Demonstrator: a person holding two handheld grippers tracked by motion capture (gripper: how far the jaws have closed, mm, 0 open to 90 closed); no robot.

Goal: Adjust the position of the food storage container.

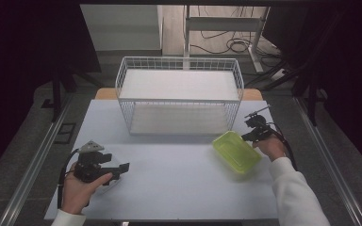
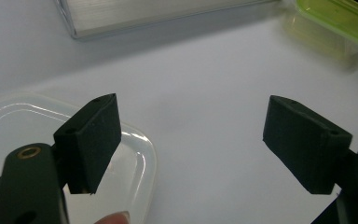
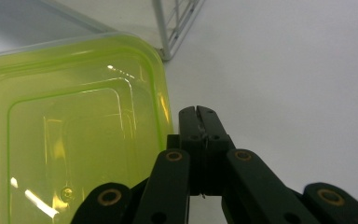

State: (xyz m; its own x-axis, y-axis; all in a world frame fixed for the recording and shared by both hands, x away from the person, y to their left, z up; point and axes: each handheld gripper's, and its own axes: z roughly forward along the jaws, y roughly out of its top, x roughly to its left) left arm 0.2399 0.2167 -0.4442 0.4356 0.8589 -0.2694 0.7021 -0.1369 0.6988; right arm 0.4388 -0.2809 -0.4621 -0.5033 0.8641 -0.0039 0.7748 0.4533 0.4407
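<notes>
A yellow-green plastic container (image 1: pixel 235 149) lies open side up at the right of the table, in front of the wire basket. My right gripper (image 1: pixel 250 136) is at its far right rim. In the right gripper view the jaws of that gripper (image 3: pixel 198 112) are shut with nothing between them, just beside the container's rim (image 3: pixel 165 100). My left gripper (image 1: pixel 117 162) hovers low at the front left, above a clear plastic lid (image 2: pixel 137 158). The left gripper (image 2: pixel 191 105) stands wide open and holds nothing. The green container (image 2: pixel 340 18) lies far ahead of it.
A white wire basket (image 1: pixel 179 94) with a pale floor stands at the back middle of the light table (image 1: pixel 179 174). Its corner (image 3: pixel 170 42) is close beyond the right gripper. Dark stands and cables fill the floor behind the table.
</notes>
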